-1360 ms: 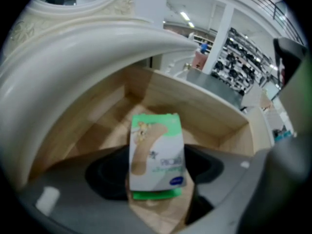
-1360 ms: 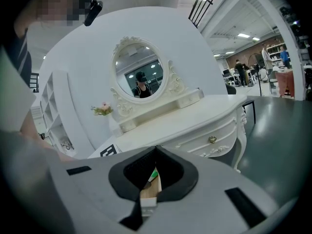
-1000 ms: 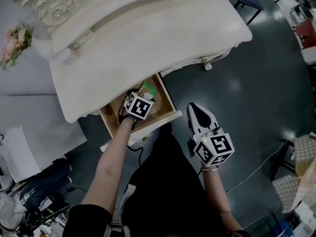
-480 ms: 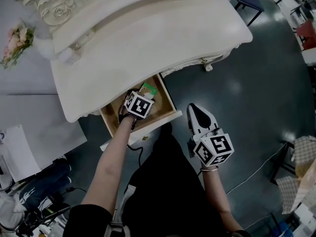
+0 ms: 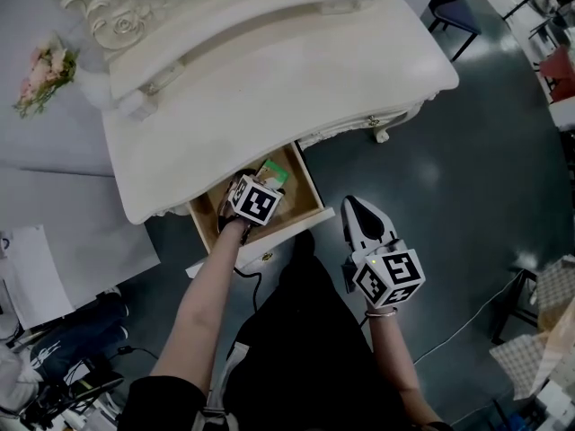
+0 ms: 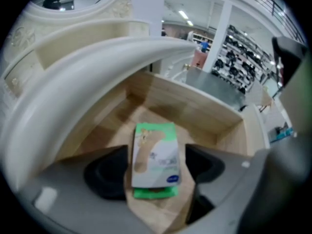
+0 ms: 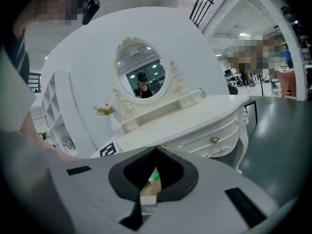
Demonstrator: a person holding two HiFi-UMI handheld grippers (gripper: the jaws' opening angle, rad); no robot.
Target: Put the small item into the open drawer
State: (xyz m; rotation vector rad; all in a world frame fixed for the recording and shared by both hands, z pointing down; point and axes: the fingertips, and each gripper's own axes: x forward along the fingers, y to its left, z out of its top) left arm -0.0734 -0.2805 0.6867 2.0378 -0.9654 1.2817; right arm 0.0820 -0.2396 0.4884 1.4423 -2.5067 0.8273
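Change since a second ago: slight. The whole head view has slid a little down-frame, while the left gripper (image 6: 156, 165) stays over the open drawer (image 5: 306, 187) and the right gripper (image 5: 357, 217) stays low in front of the person's body, clear of the furniture. Item: one small flat packet (image 6: 155, 155), white face over a green backing, printed with a plaster strip. Location: on the wooden floor of the drawer, directly between the jaws of the left gripper and level with their pads. In the head view the packet's far end (image 5: 272, 174) shows just beyond that gripper's marker cube, towards the back of the drawer. Orientation: lying flat, face up. Its long axis runs along the gripper's line of sight, from the drawer front towards the back wall, with the green edge nearest the camera. Left gripper: jaws spread wide, one on each side of the packet. A narrow strip of drawer wood shows between the packet and each pad, so nothing is clamped. Right gripper: jaws brought together at the tips, holding nothing. The drawer and a sliver of green show through the small opening behind the tips. Setting: the drawer is pulled out from under the white counter (image 5: 269, 88) of a dressing table with an oval mirror (image 7: 141, 79).
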